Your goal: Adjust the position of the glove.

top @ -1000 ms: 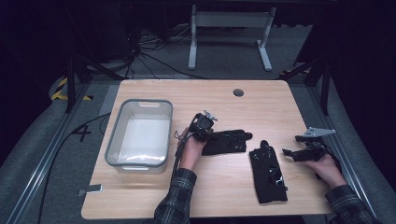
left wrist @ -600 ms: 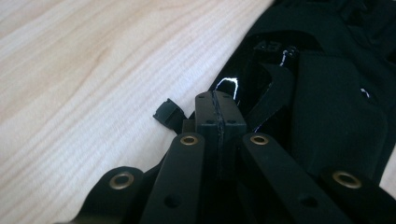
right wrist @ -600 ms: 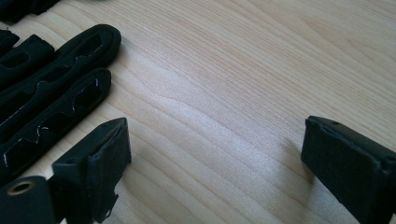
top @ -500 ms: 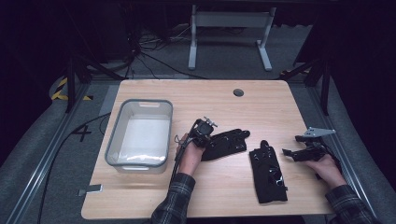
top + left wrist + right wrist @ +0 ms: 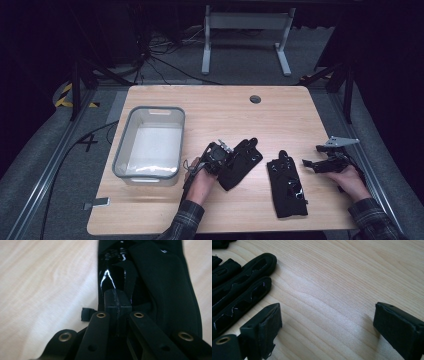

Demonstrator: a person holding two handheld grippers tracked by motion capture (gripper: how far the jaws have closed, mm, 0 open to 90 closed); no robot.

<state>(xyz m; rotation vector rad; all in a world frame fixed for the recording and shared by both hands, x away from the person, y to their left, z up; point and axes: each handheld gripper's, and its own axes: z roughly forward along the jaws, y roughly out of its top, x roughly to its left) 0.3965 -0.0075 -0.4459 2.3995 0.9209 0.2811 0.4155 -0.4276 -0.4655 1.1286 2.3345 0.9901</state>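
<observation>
Your left fingers (image 5: 117, 305) are pressed together, pinching the near edge of the left glove (image 5: 160, 290); in the left gripper view the two black pads meet at centre frame with glossy black material rising just above them and the fabric cuff filling the right half. In the high view your left gripper (image 5: 218, 156) sits at lower centre, touching the lower left end of that glove (image 5: 241, 162), which lies flat on the table (image 5: 225, 110) and angles toward the upper right.

Your right fingers (image 5: 264, 327) stand wide apart, holding nothing. In the right gripper view one pad sits at lower left and the other at lower right, with bare wood (image 5: 332, 290) between them. The second glove (image 5: 239, 287) lies at the left of that frame, its padded digits just beside the left pad; you cannot tell whether they touch. In the high view your right gripper (image 5: 320, 164) is at the right of the frame, pointing left, close to the right glove (image 5: 287, 182) but apart from it.

The two gloves lie near each other in the lower middle, with a strip of table between them. A grey bin (image 5: 149, 142) stands at the left, just beside your left hand (image 5: 200, 180).
</observation>
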